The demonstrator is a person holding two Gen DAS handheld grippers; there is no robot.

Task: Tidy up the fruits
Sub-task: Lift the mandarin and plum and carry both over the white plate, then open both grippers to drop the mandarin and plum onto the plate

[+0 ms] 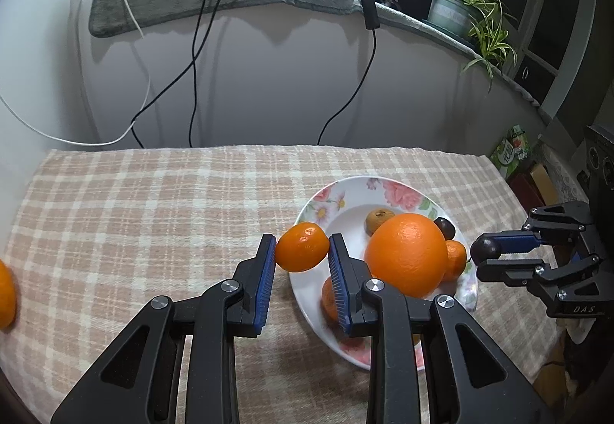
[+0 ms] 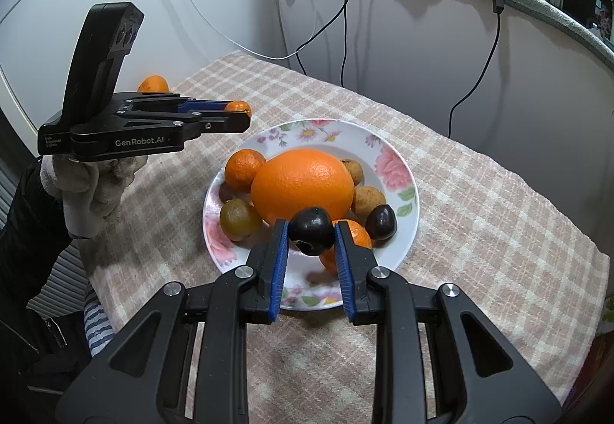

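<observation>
Left gripper clamped on mandarin, held just left of plate rim (plate lies rightward). Right gripper clamped on plum, above plate's near side. Stray orange far left, nearer left gripper.

Edge-cropped orange fruit, perhaps mandarin

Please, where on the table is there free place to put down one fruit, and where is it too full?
The checked cloth is bare between the floral plate and the lone mandarin at its left edge; the strip right of the plate also looks bare. The plate is crowded: the big orange fills its middle, ringed by small fruits.
</observation>
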